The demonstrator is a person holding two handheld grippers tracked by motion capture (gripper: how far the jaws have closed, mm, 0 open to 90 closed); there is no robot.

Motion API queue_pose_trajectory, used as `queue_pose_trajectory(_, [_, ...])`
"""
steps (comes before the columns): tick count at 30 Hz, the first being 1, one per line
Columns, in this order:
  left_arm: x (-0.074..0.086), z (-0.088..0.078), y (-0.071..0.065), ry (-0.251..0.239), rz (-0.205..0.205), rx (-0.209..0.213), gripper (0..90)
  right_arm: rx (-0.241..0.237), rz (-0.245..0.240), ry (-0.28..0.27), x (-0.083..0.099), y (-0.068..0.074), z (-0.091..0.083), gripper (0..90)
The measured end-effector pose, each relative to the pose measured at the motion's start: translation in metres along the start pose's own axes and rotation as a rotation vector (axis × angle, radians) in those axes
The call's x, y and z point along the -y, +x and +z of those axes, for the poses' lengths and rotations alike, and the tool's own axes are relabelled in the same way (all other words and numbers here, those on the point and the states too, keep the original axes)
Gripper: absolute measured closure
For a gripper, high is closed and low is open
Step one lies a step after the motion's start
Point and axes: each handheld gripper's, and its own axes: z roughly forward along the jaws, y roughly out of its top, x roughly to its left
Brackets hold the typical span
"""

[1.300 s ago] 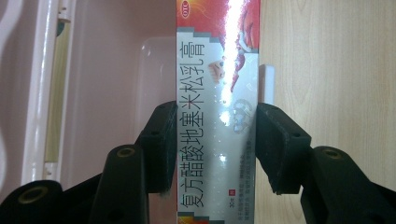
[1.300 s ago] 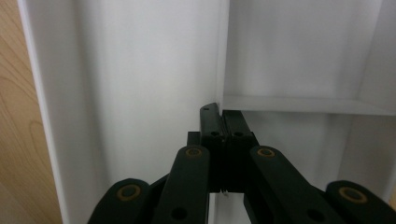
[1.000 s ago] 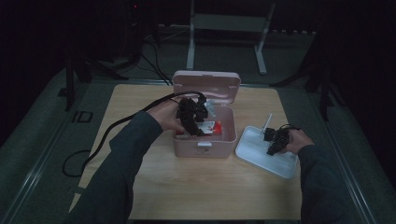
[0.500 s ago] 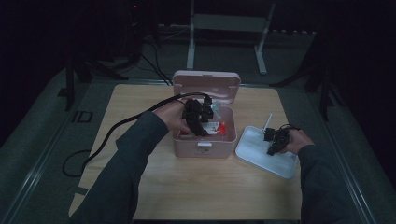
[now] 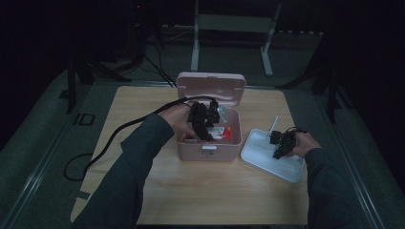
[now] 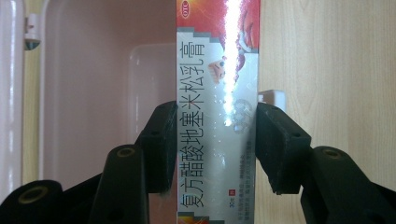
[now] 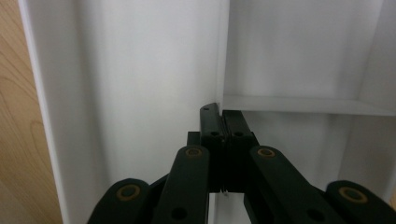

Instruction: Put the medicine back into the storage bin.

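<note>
A pink box (image 5: 210,151) stands mid-table with its lid (image 5: 211,86) up. My left gripper (image 5: 206,125) reaches down into it, shut on a silver and red carton (image 5: 226,132). In the left gripper view both pads press the sides of this carton (image 6: 217,84), which bears Chinese print, with my left gripper (image 6: 217,116) over the box's pink inside. To the right, my right gripper (image 5: 279,145) rests in a white tray (image 5: 265,160). Its jaws (image 7: 224,114) are shut tight, tips at a junction of the tray's (image 7: 140,70) partition walls.
A black cable (image 5: 119,131) trails from the left gripper across the wooden table (image 5: 205,195) to the left edge. A thin white upright piece (image 5: 274,125) rises at the tray's far side. Metal stand legs (image 5: 196,47) lie beyond the table.
My left gripper with the carton has shifted slightly to the right over the box. The right gripper has stayed still on the tray.
</note>
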Motion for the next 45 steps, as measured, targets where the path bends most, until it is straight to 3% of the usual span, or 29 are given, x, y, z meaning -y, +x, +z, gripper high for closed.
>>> queue_pose_trajectory(22, [-0.001, 0.013, 0.004, 0.039, 0.006, 0.033, 50.9, -0.001, -0.001, 0.003, 0.0, 0.0, 0.0, 89.2])
queue_pose_trajectory(33, [-0.002, 0.014, 0.003, 0.04, 0.007, 0.027, 50.9, -0.001, -0.001, 0.006, -0.001, 0.0, 0.0, 89.2])
queue_pose_trajectory(45, [-0.003, 0.016, 0.004, 0.042, -0.013, 0.043, 50.5, -0.003, -0.002, 0.003, 0.0, 0.0, 0.0, 89.2])
